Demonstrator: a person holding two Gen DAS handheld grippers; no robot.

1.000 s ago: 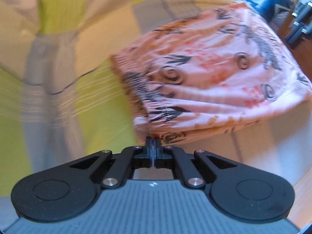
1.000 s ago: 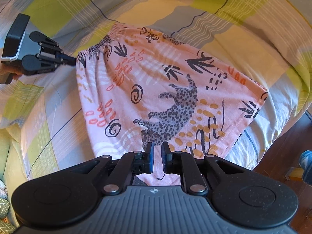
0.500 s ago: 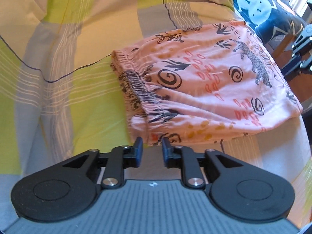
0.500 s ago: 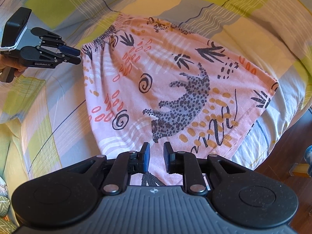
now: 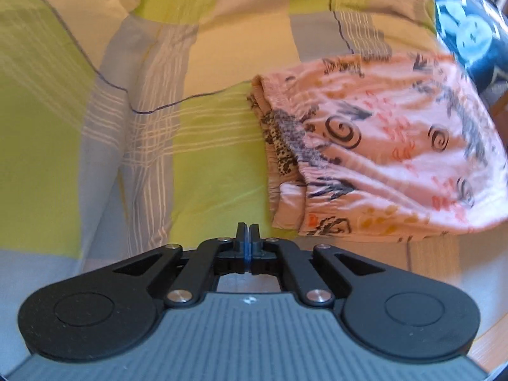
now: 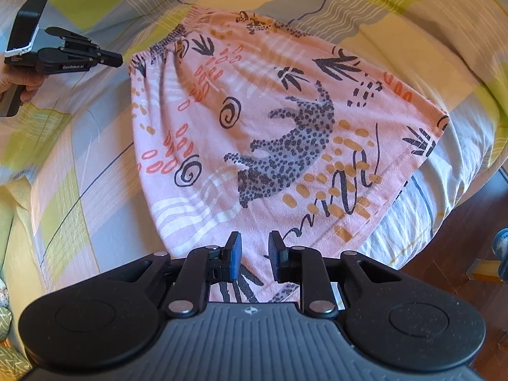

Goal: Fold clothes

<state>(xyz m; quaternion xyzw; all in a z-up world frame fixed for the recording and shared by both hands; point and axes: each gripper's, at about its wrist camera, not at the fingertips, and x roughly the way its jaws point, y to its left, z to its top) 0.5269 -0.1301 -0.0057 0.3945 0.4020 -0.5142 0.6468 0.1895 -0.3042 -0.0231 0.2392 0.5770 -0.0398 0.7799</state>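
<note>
A pink patterned garment (image 6: pixel 270 133) with an elastic waistband lies folded flat on the bed, printed with leopards, spirals and leaves. In the left wrist view its waistband end (image 5: pixel 298 165) sits to the right and ahead of my left gripper (image 5: pixel 247 235), whose fingers are shut with nothing between them, a short way off the cloth. My right gripper (image 6: pixel 254 254) hovers open over the garment's hem end, nothing held. The right wrist view also shows the left gripper (image 6: pixel 117 58) held by a hand, its tip just left of the waistband corner.
The bed has a checked cover (image 5: pixel 127 127) in green, grey and cream. A dark blue cushion with white rabbits (image 5: pixel 470 31) lies at the far right in the left view. The bed edge and wooden floor (image 6: pixel 470 238) are at the right.
My left gripper opened half a second ago and has shut again, empty, and shifted left of the waistband. My right gripper has opened wider over the hem.
</note>
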